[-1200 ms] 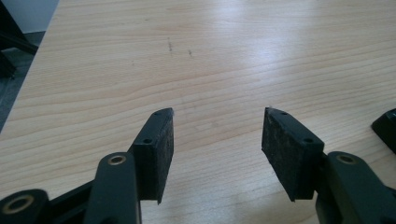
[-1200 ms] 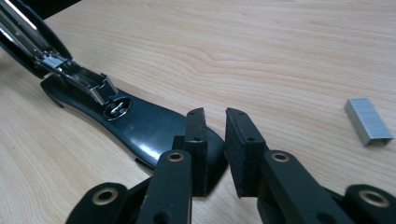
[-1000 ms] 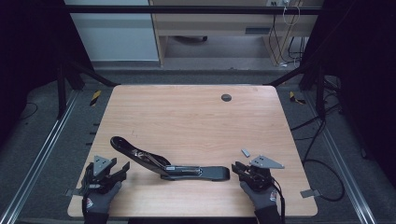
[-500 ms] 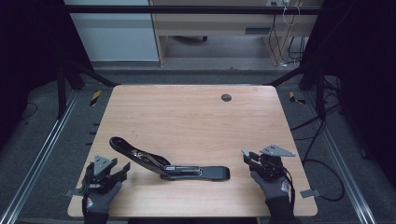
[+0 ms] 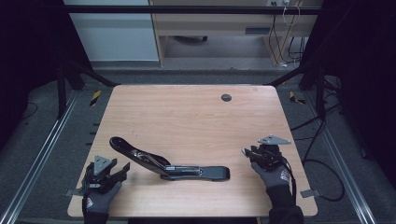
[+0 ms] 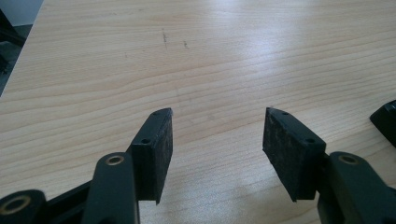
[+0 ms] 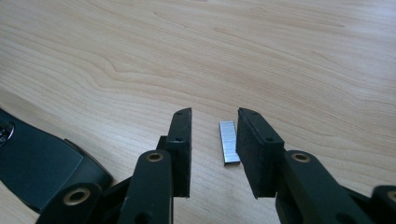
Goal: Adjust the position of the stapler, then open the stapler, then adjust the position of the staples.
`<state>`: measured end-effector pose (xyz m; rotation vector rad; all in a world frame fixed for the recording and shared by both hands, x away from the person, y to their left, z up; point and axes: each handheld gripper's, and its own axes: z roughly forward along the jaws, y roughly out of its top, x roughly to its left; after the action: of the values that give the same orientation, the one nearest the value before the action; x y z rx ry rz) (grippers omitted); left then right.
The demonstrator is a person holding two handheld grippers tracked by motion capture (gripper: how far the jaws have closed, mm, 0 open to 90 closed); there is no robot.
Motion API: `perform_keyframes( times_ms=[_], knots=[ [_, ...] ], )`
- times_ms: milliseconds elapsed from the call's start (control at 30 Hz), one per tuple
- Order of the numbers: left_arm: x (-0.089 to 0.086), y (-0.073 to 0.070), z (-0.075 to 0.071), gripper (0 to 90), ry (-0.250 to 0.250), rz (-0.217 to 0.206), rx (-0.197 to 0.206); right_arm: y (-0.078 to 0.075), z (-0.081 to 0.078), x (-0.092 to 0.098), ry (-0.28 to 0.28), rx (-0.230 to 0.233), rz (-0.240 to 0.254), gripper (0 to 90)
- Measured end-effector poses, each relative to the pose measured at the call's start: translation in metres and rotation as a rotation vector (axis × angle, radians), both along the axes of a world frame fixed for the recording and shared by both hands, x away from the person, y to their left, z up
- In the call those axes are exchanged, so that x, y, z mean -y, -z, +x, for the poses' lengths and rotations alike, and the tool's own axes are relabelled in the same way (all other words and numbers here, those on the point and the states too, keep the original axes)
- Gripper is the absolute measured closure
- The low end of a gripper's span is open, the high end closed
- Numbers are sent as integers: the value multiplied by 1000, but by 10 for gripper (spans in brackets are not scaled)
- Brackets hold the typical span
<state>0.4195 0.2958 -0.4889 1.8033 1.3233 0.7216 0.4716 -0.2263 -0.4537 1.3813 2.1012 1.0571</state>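
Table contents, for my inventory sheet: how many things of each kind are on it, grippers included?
Stapler, black, opened out flat: 1
Strip of staples: 1
Grippers, left gripper and right gripper: 2
Total: 4

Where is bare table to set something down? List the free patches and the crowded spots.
Free: the whole far half of the table, between the open stapler and the far edge, apart from a small dark grommet. Crowded: the near strip, with the left gripper, the stapler, a staple strip lying between the right gripper fingers.
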Motion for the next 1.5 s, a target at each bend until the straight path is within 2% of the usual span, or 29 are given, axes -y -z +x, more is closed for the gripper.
perform_keyframes(
  times_ms=[433, 533, 733, 1033, 1200, 1267, 1300, 1367, 1500],
  knots=[
    [1, 1, 1, 424, 6, 1, -9, 7, 17, 1, 5, -30, -32, 657],
    [1, 2, 1, 423, 8, 2, -12, 9, 19, 2, 6, -47, -24, 659],
    [1, 2, 1, 424, 7, -3, -13, 13, 24, 2, 6, -69, -43, 678],
    [1, 3, 2, 424, 11, 5, -14, 15, 33, -4, -16, -98, -110, 719],
    [1, 2, 2, 423, 14, 4, -14, 17, 39, -6, -22, -120, -126, 729],
    [1, 3, 2, 424, 13, 2, -19, 19, 41, -6, -21, -149, -119, 728],
    [1, 3, 3, 423, 14, 2, -19, 20, 42, -6, -27, -147, -137, 728],
    [1, 3, 3, 423, 14, 4, -21, 21, 42, -6, -30, -161, -127, 726],
    [1, 3, 3, 424, 14, 5, -19, 23, 44, -6, -34, -159, -130, 727]
  ],
)
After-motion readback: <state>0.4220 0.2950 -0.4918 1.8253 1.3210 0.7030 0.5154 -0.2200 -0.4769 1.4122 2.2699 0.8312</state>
